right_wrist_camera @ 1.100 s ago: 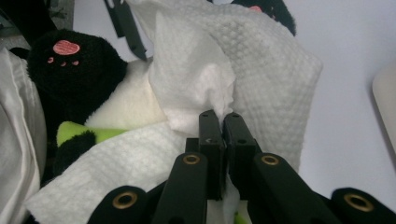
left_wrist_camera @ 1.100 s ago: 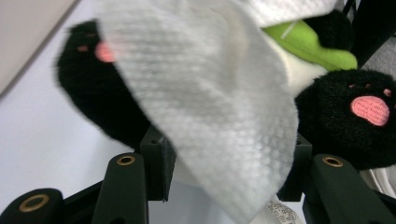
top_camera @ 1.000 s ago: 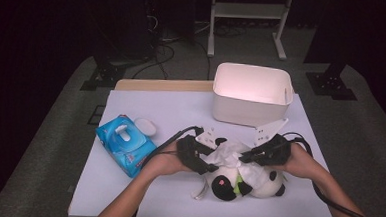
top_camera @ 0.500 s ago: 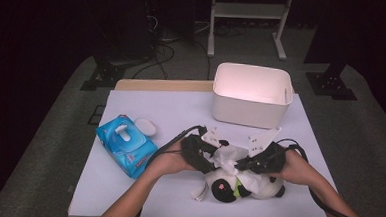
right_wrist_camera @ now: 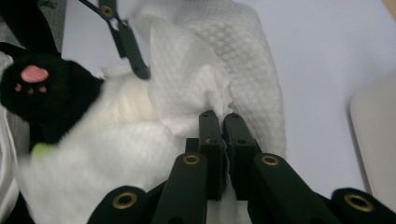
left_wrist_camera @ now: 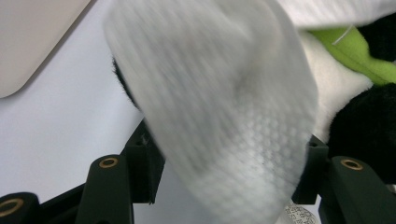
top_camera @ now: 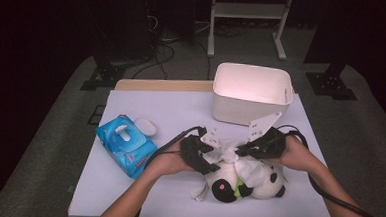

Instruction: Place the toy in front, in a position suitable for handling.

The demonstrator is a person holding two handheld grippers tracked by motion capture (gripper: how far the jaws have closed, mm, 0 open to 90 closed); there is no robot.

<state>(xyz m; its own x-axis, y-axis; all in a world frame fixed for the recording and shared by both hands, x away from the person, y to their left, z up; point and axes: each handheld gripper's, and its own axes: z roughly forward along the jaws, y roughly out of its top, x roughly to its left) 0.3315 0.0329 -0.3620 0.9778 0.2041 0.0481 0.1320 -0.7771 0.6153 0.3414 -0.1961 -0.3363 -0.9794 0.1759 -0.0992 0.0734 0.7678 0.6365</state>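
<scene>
A black-and-white panda plush (top_camera: 257,181) lies on the white table near the front right. A crumpled white wipe (top_camera: 234,157) rests on top of it. My right gripper (top_camera: 247,148) is shut on a fold of the wipe (right_wrist_camera: 196,84), and its jaws are pressed together (right_wrist_camera: 225,122). My left gripper (top_camera: 212,148) faces it from the left, just above the panda. Its jaws stand apart, with the wipe (left_wrist_camera: 224,93) draped between them and hiding the tips. The panda's black paw with a pink pad (right_wrist_camera: 32,74) lies to the left in the right gripper view.
A cream plastic bin (top_camera: 252,94) stands behind the grippers at the back right. A blue pack of wipes (top_camera: 126,145) lies to the left, and a small white lid (top_camera: 145,127) is beside it. Cables trail from both grippers across the table (top_camera: 141,196).
Both grippers have closed in on each other over the panda. The wipe is now bunched up between them, and the right hand has shifted left.
</scene>
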